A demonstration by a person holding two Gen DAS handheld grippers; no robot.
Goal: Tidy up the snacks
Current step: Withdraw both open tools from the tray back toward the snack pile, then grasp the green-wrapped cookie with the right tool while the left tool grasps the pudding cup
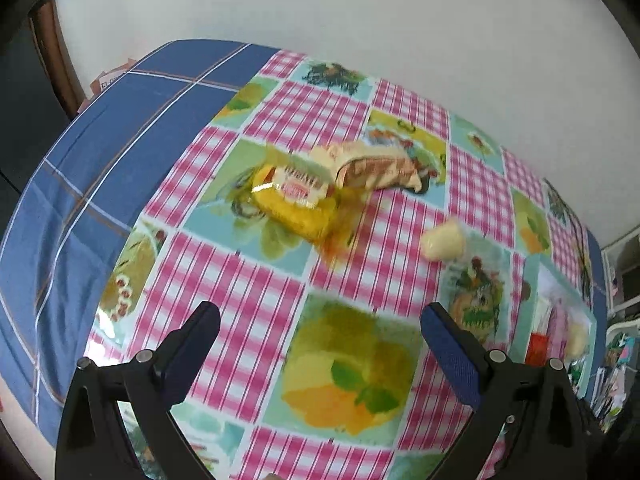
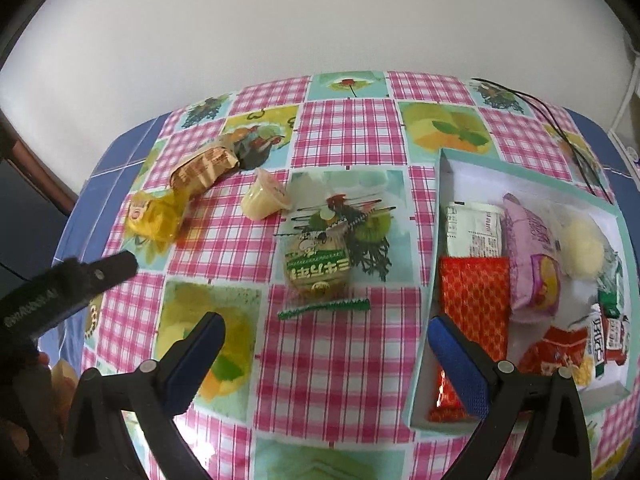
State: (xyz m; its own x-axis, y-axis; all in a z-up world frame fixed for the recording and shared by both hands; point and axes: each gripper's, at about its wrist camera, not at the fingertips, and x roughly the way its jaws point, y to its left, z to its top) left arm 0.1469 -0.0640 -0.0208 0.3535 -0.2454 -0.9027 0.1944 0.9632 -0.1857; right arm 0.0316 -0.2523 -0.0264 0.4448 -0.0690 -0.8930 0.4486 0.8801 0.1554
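From the left, the left gripper (image 1: 320, 328) hangs above the checked cloth (image 1: 248, 280), jaws spread wide with nothing between them, aimed toward the yellow packet (image 1: 296, 208) and the tan wrapper (image 1: 372, 168); their print is too blurred to read. A jelly cup (image 2: 266, 196) lies tipped on its side nearby. The right gripper (image 2: 326, 338) hovers, jaws also spread and holding nothing, over the green-labelled biscuit pack (image 2: 318, 270), whose writing I cannot make out. Furthest right, the box (image 2: 424, 364) holds more snacks.

Upside-down Korean lettering on the green-banded snack packet (image 2: 318, 270); too distorted to read.
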